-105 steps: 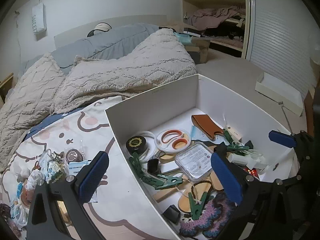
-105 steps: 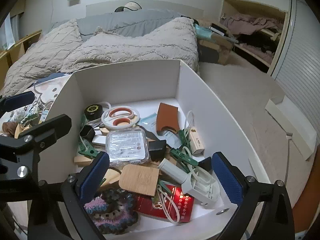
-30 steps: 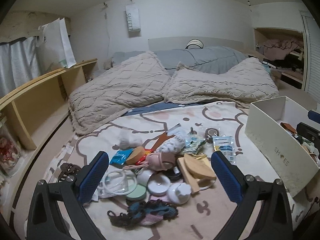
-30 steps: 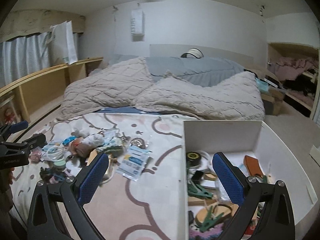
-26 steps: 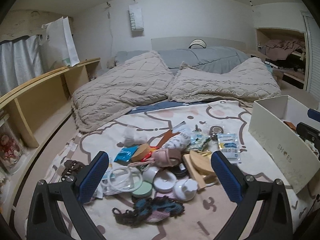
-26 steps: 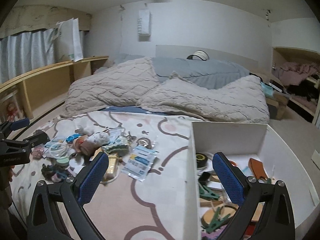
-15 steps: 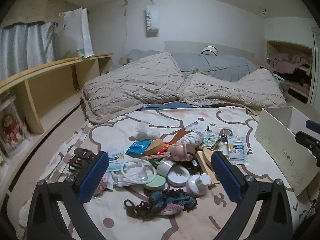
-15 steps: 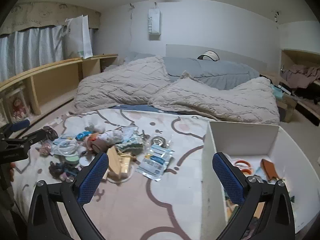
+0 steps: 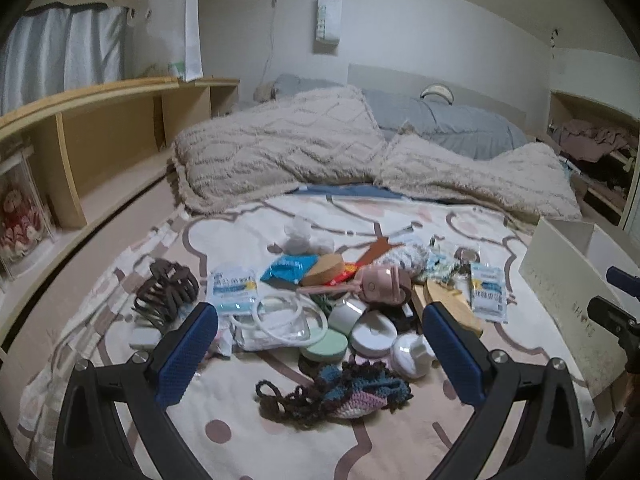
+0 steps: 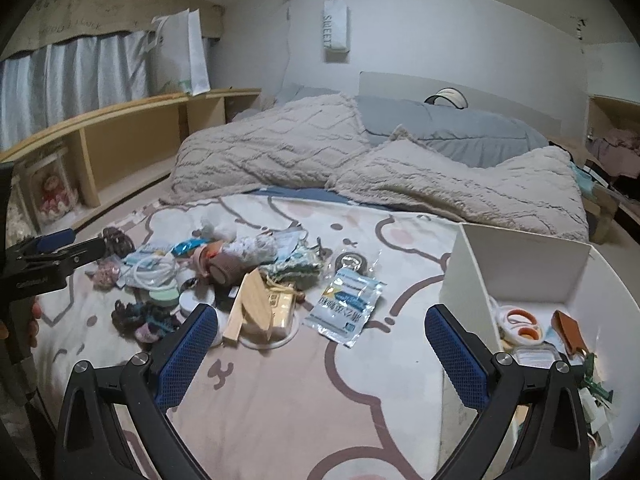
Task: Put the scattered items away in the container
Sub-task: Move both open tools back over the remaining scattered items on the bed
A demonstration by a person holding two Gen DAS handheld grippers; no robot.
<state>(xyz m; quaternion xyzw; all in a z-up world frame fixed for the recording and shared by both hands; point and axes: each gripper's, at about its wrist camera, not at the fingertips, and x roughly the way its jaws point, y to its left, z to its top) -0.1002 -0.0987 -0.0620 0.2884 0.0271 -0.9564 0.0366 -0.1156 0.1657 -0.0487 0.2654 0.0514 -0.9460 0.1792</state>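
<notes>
From the left wrist, the left gripper (image 9: pixel 320 350) hangs spread wide and empty above the heap of scattered items (image 9: pixel 344 300), the white box (image 9: pixel 568 280) off to the heap's right. From the right wrist, the right gripper (image 10: pixel 320 354) is likewise splayed and holding nothing, with the box (image 10: pixel 520 268) right of the heap (image 10: pixel 240 280). Risk: the pieces overlap, so a grab may drag neighbours along.
</notes>
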